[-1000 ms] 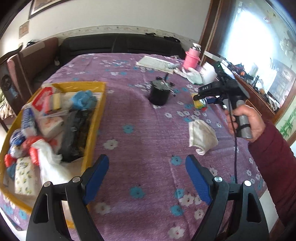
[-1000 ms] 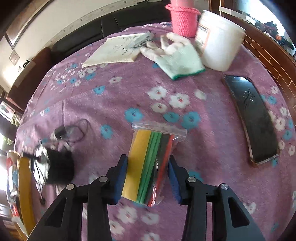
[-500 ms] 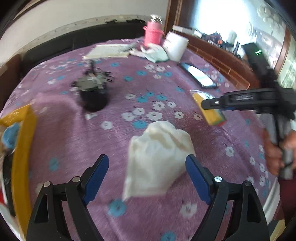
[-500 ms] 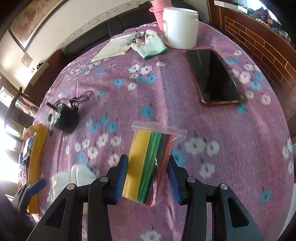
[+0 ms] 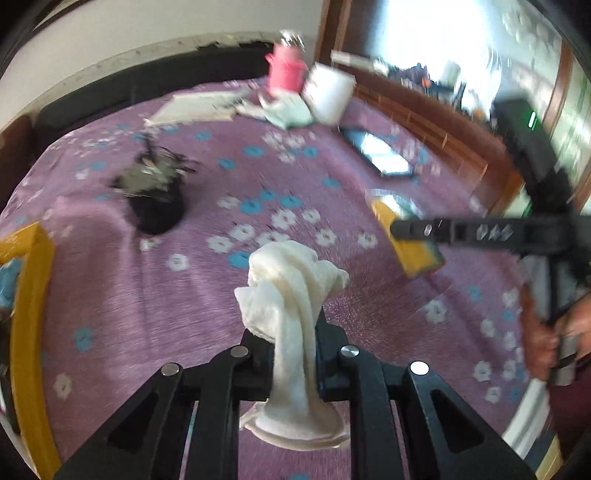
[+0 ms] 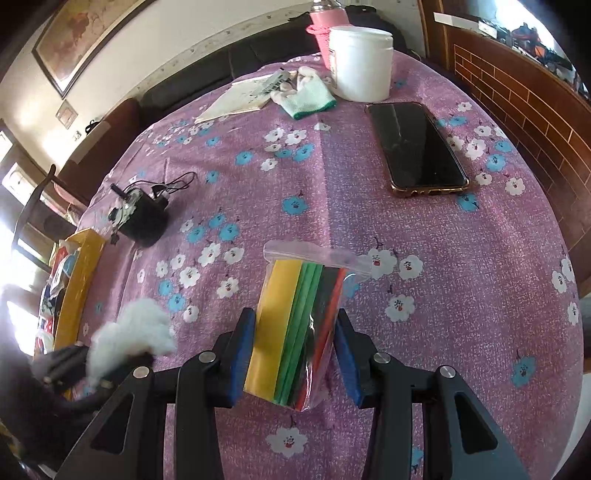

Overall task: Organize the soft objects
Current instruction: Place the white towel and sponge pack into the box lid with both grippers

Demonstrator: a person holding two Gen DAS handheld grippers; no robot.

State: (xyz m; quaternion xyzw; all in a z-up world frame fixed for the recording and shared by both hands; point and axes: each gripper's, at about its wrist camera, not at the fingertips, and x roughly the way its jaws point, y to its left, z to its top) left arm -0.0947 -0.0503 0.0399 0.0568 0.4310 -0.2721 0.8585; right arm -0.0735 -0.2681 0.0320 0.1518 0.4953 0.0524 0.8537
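Note:
A crumpled white cloth (image 5: 291,295) stands bunched between the pads of my left gripper (image 5: 291,332), whose jaws are closing on it and pinch it at the middle; its lower end hangs below the fingers. In the right wrist view the same cloth (image 6: 133,332) shows at the lower left. My right gripper (image 6: 293,325) is shut on a clear zip bag (image 6: 280,314) of yellow, green, black and red strips. The bag (image 5: 413,247) also appears at the right of the left wrist view. A yellow tray (image 5: 29,295) with soft packets lies at the left.
On the purple flowered tablecloth (image 6: 443,258) sit a black holder with cables (image 6: 142,218), a dark phone (image 6: 417,147), a white jar (image 6: 360,62), a pink bottle (image 6: 325,22), a white-green glove (image 6: 310,96) and papers (image 6: 236,99). A person's hand (image 5: 543,332) grips the right tool.
My left gripper swung right from the tray to the white cloth and shut on it. The right gripper drew back toward the near edge with the bag still held.

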